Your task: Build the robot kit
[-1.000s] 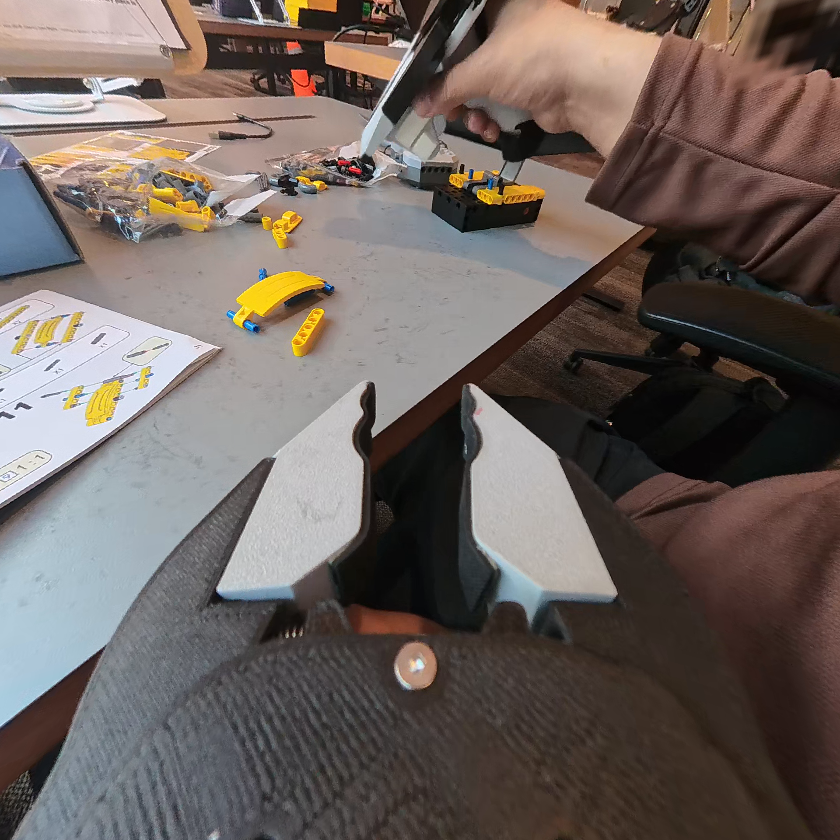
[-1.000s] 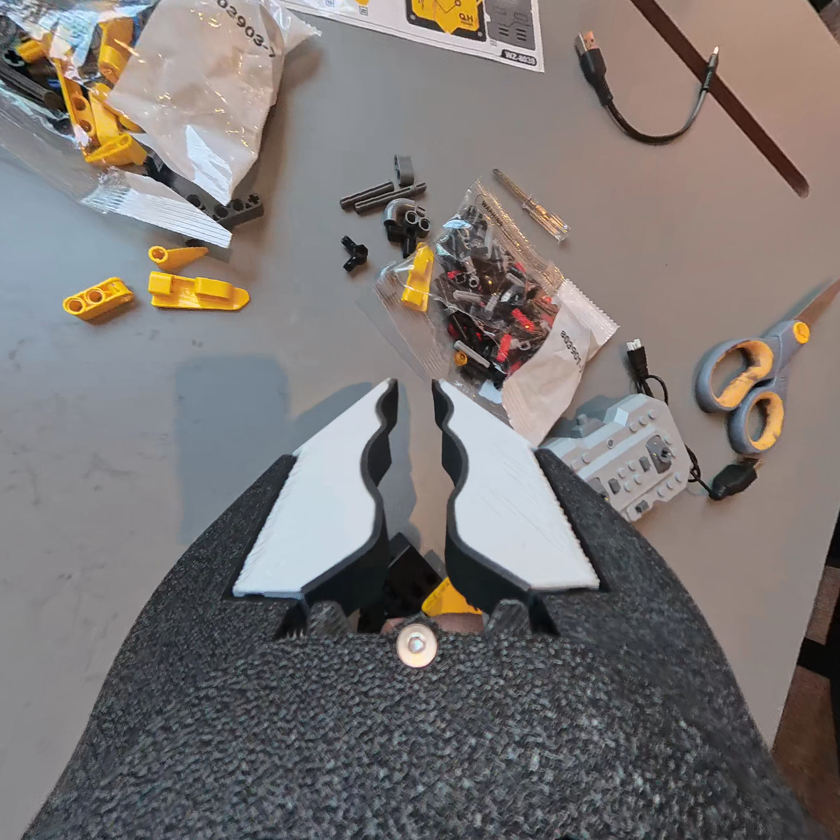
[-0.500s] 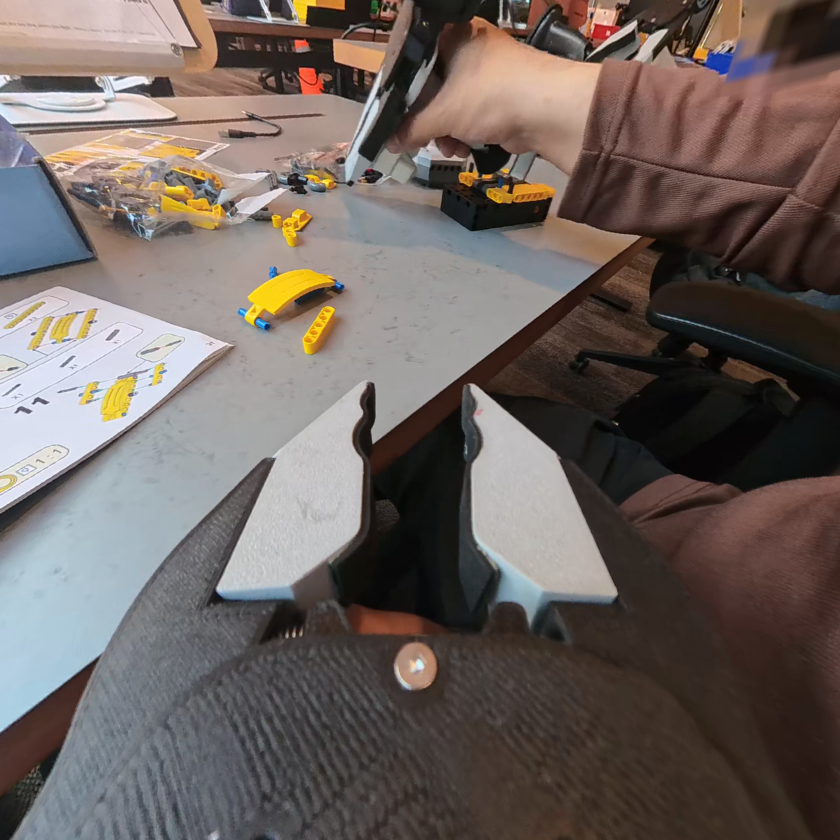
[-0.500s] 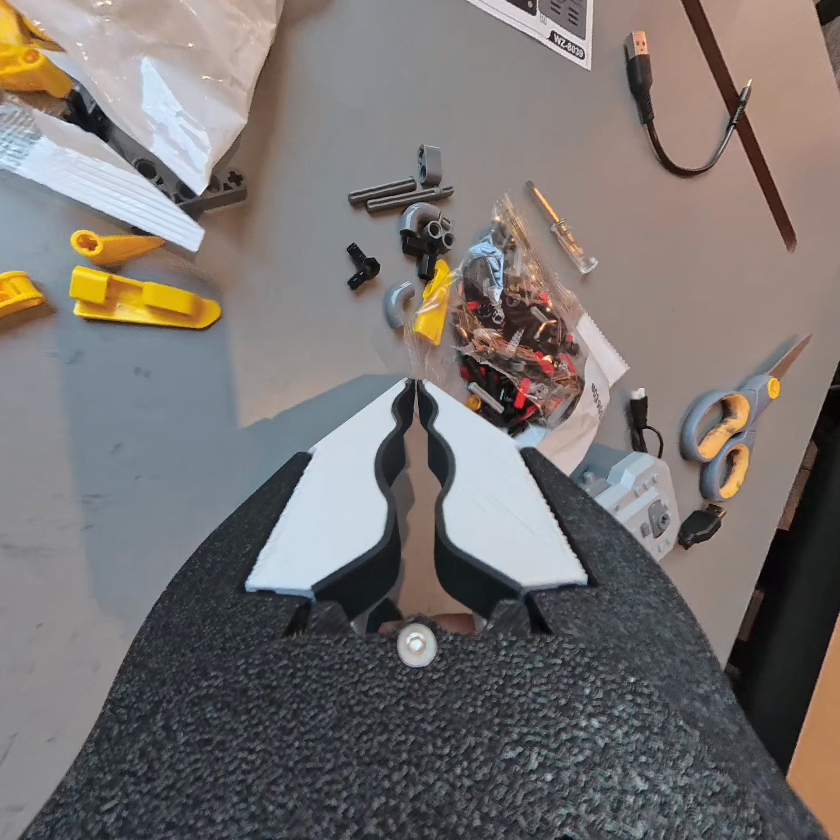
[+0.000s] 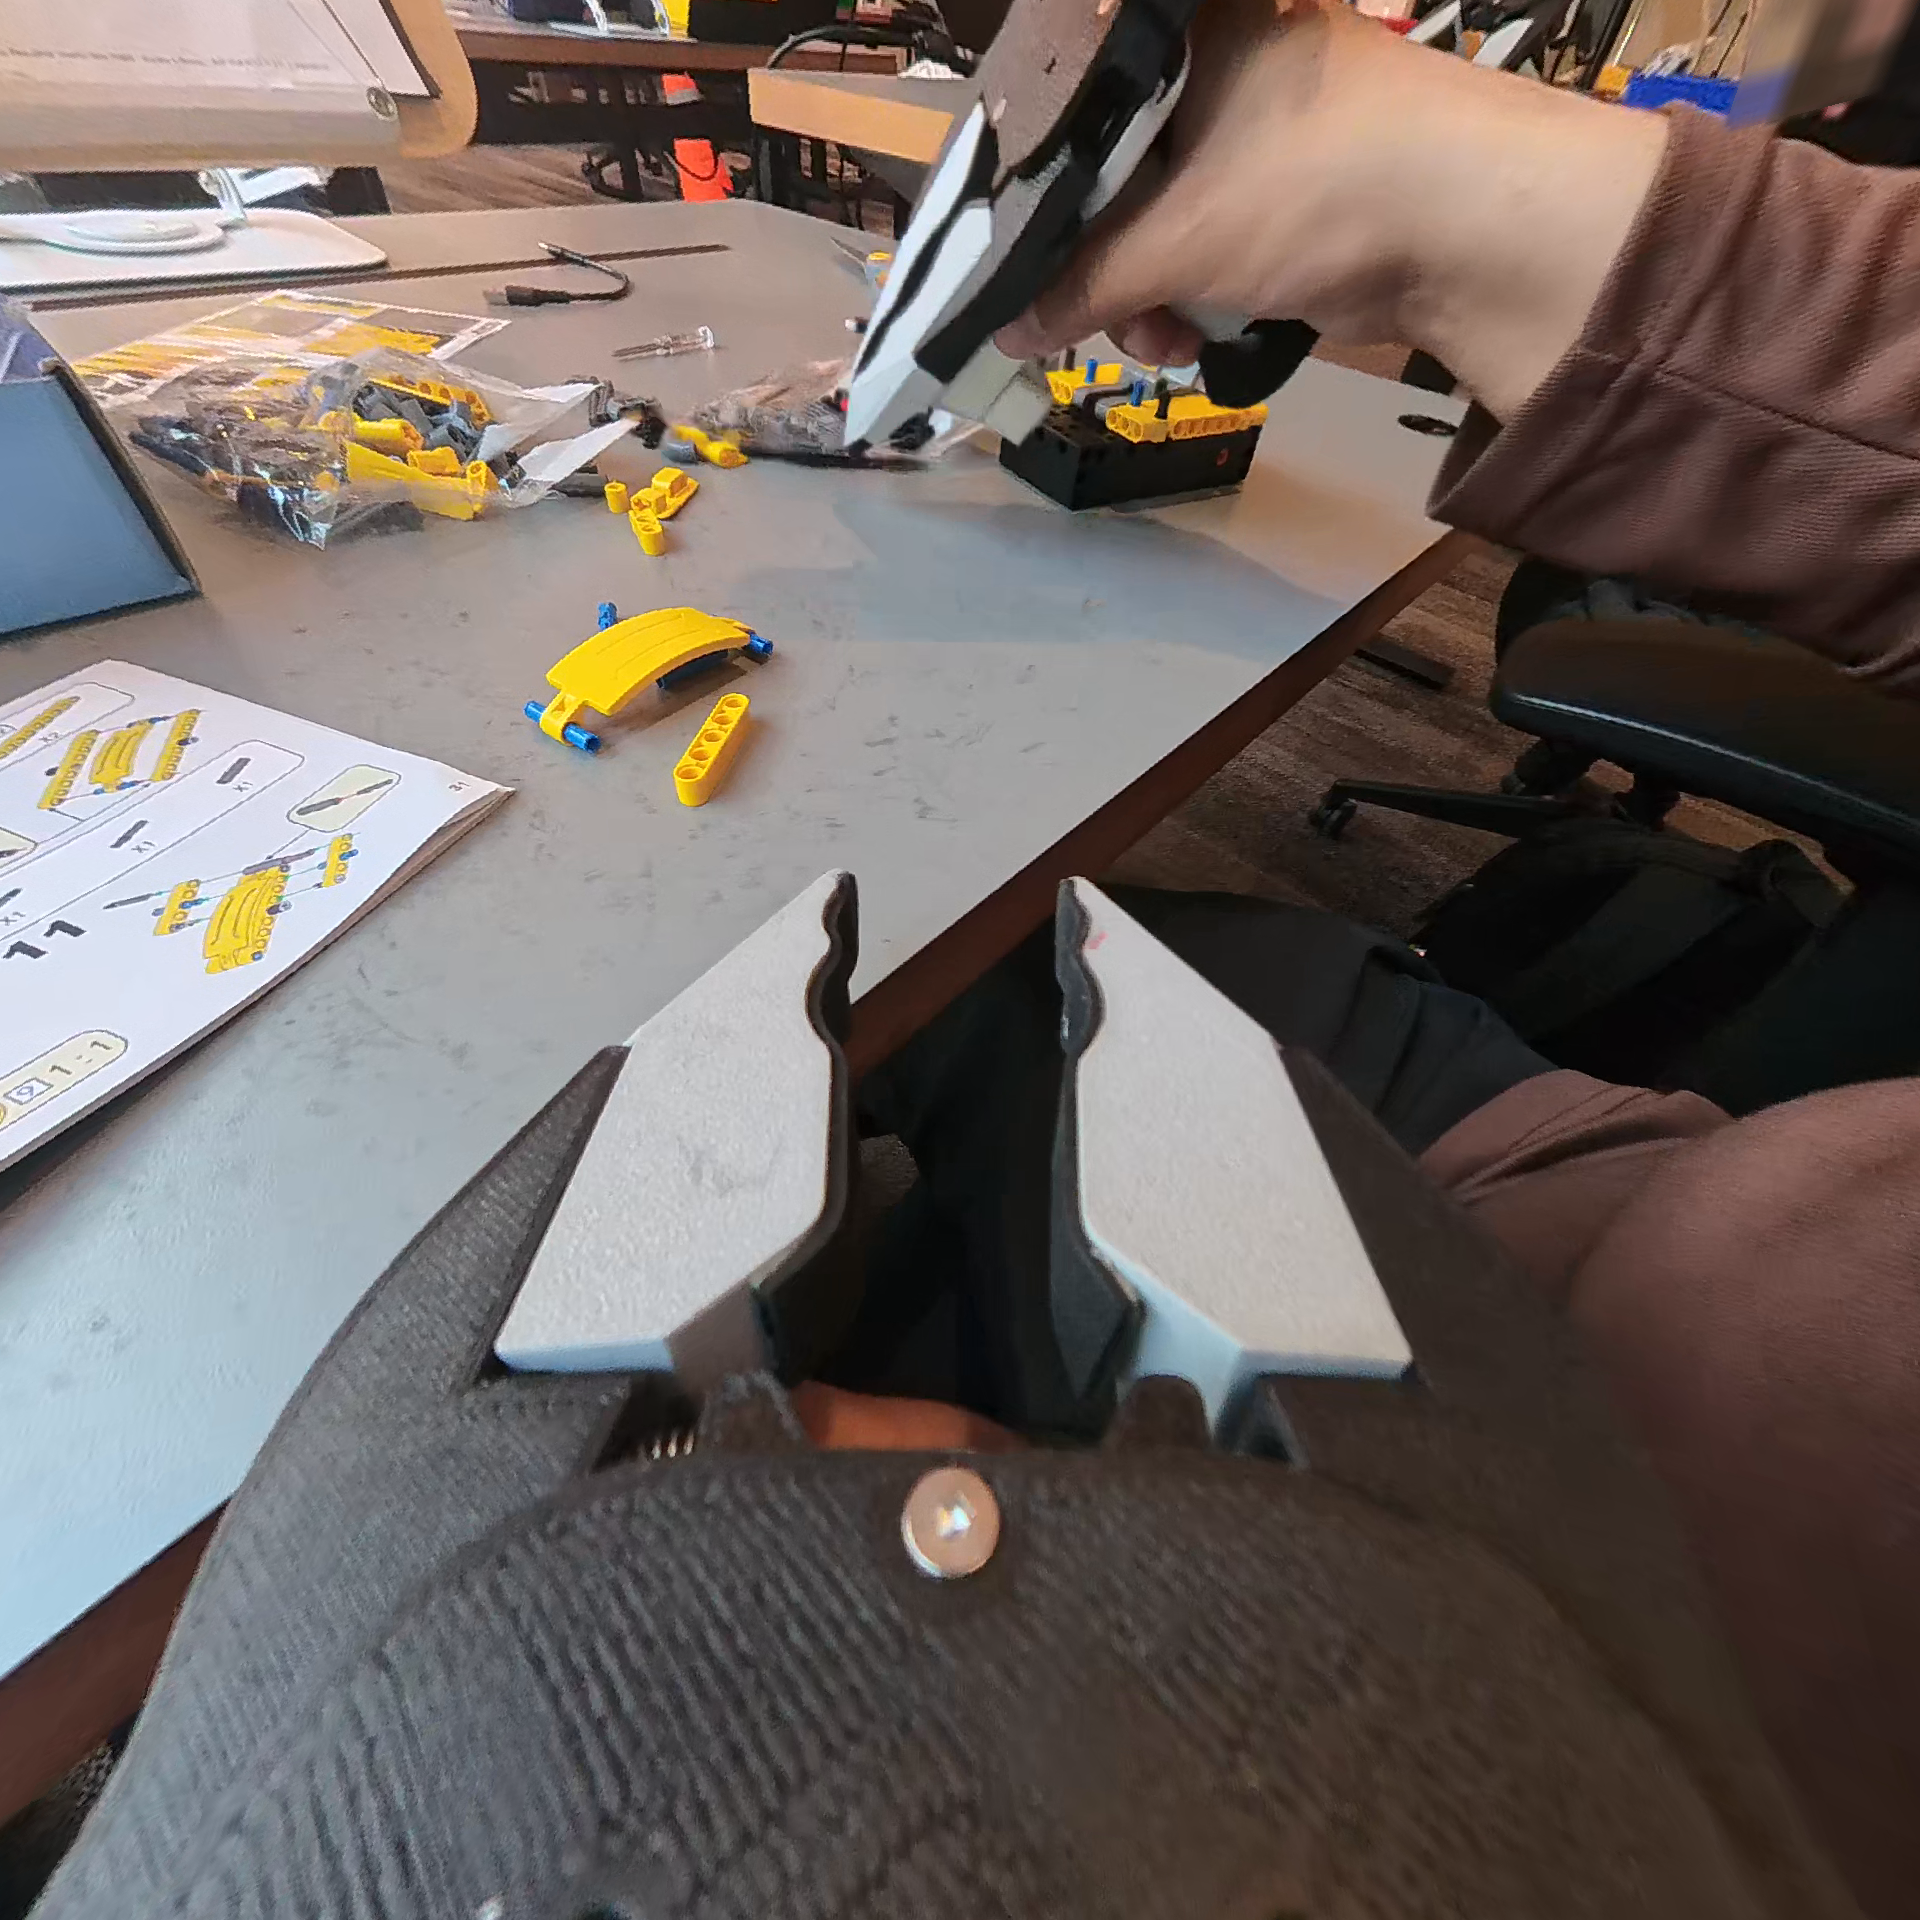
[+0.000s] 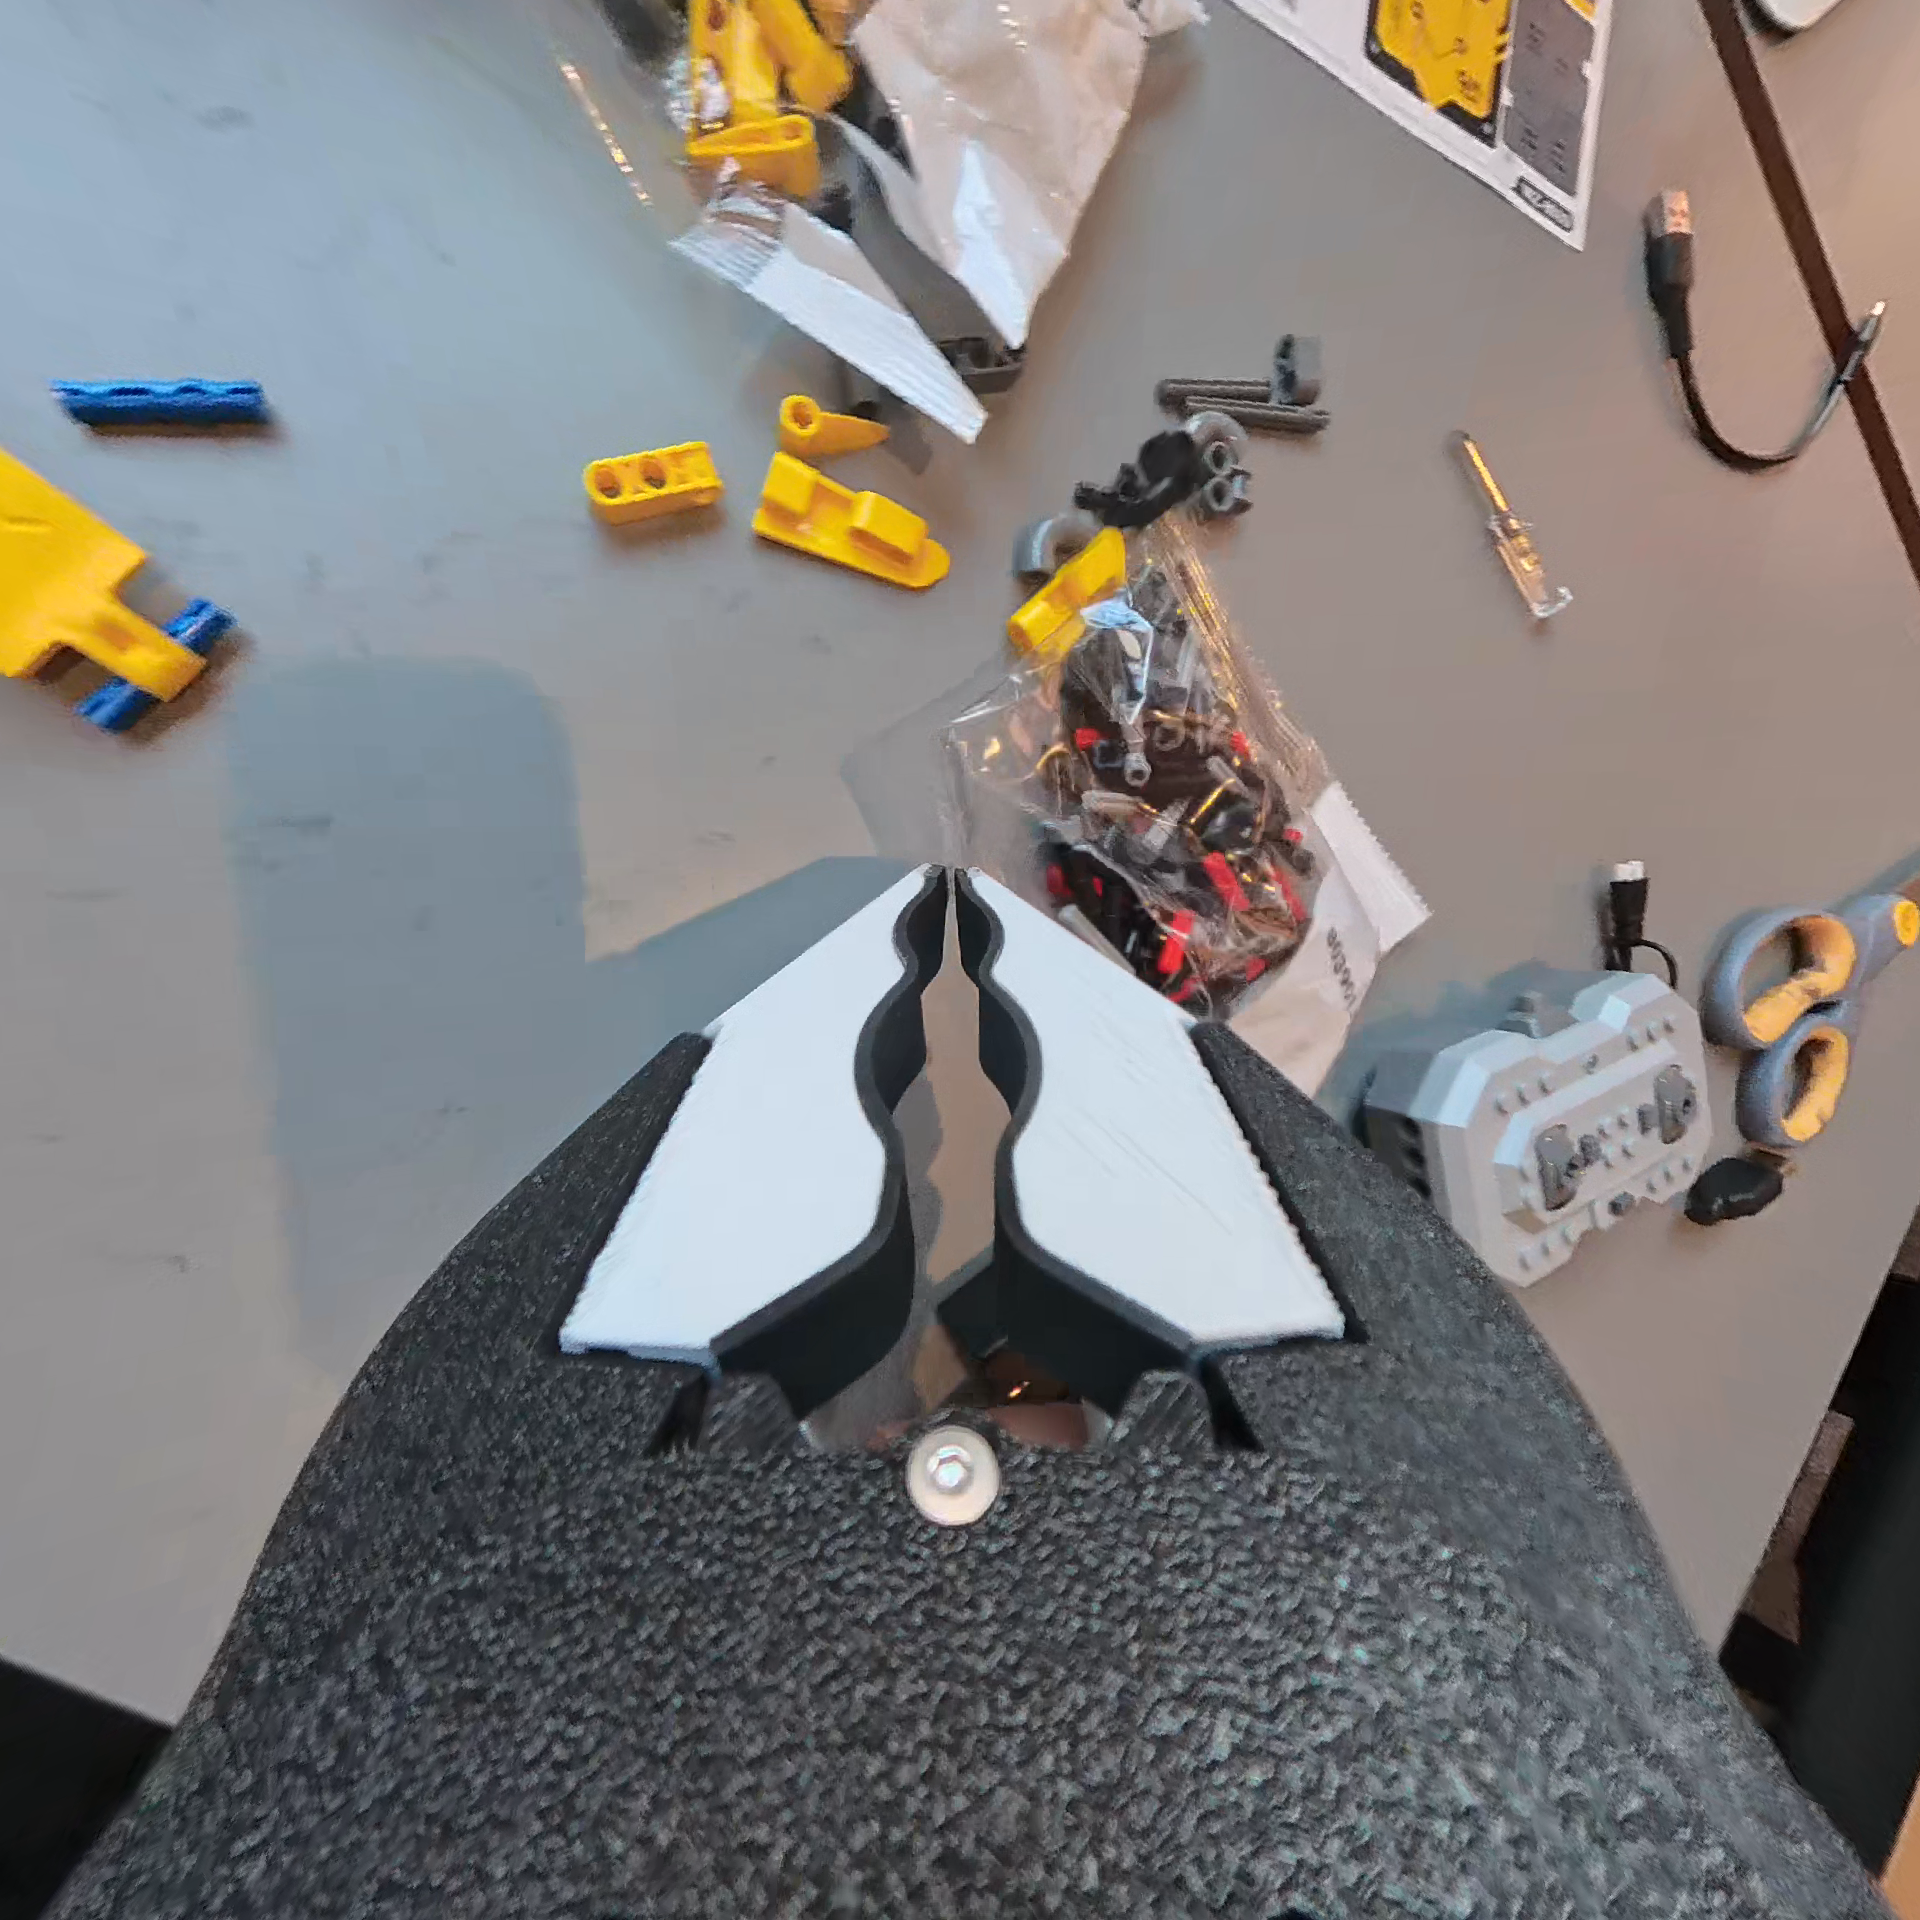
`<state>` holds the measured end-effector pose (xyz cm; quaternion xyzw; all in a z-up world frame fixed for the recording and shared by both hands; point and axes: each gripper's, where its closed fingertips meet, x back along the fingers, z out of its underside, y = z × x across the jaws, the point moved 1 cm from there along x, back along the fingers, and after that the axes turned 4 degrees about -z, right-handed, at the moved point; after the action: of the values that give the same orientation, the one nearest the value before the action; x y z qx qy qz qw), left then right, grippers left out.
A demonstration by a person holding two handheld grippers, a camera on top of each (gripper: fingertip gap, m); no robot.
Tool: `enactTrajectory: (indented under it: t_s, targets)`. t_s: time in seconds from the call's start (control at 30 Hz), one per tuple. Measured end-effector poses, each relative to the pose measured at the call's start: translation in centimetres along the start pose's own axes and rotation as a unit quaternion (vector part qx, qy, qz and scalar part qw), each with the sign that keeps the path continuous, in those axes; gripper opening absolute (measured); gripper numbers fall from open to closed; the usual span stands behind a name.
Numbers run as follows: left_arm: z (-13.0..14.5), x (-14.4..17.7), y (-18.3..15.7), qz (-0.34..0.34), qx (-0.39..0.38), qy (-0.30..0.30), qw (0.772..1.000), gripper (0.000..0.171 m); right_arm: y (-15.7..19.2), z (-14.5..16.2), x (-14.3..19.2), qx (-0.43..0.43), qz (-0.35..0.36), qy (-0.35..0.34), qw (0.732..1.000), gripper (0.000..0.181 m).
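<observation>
My right gripper (image 6: 948,878) is shut, its tips pinching the near corner of a small clear bag (image 6: 1153,821) of black and red pins on the grey table (image 6: 364,935). In the left wrist view it (image 5: 864,421) points down at that bag, held by a hand in a brown sleeve. My left gripper (image 5: 956,935) is open and empty, held low at the table's front edge (image 5: 1039,862) above a lap. A yellow curved panel with blue pins (image 5: 649,660) and a yellow beam (image 5: 712,748) lie ahead of it.
A black and yellow assembly (image 5: 1143,447) stands right of the bag. A large parts bag (image 6: 935,156), loose yellow pieces (image 6: 847,520), a blue beam (image 6: 161,402), a grey hub (image 6: 1558,1122), scissors (image 6: 1797,997) and a cable (image 6: 1714,343) lie around. An instruction booklet (image 5: 156,883) lies left. Some 25 cm of space lies between my two pairs of fingers.
My right gripper has closed from open to shut and moved left and down onto the small bag's corner. My left gripper has stayed open and hardly moved.
</observation>
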<state>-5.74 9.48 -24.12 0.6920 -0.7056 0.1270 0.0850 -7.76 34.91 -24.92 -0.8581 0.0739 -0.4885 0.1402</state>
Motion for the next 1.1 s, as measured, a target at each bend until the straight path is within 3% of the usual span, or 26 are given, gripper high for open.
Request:
enactTrajectory:
  t_s: [0.37,0.6,0.7,0.87,1.1]
  targets:
    - [0.4,-0.3,0.3,-0.004,-0.002,0.009,1.0,0.035,3.6,1.6,3.2,-0.007,-0.035,-0.034,0.999,0.006]
    - [0.6,-0.6,0.5,-0.01,-0.005,0.014,1.0,0.035,2.4,4.1,5.6,-0.058,-0.012,-0.07,0.996,0.008]
    - [0.6,-0.8,0.5,-0.013,-0.008,0.016,1.0,0.035,2.6,5.3,4.7,-0.057,-0.017,-0.048,0.997,0.008]
    - [0.7,-0.7,0.6,-0.02,-0.023,0.017,0.999,0.034,0.0,7.3,4.5,-0.045,0.049,-0.007,0.998,0.002]
    - [0.8,-0.7,0.6,-0.016,-0.014,0.019,1.0,0.034,-3.1,9.9,5.1,-0.096,0.078,-0.004,0.992,0.003]
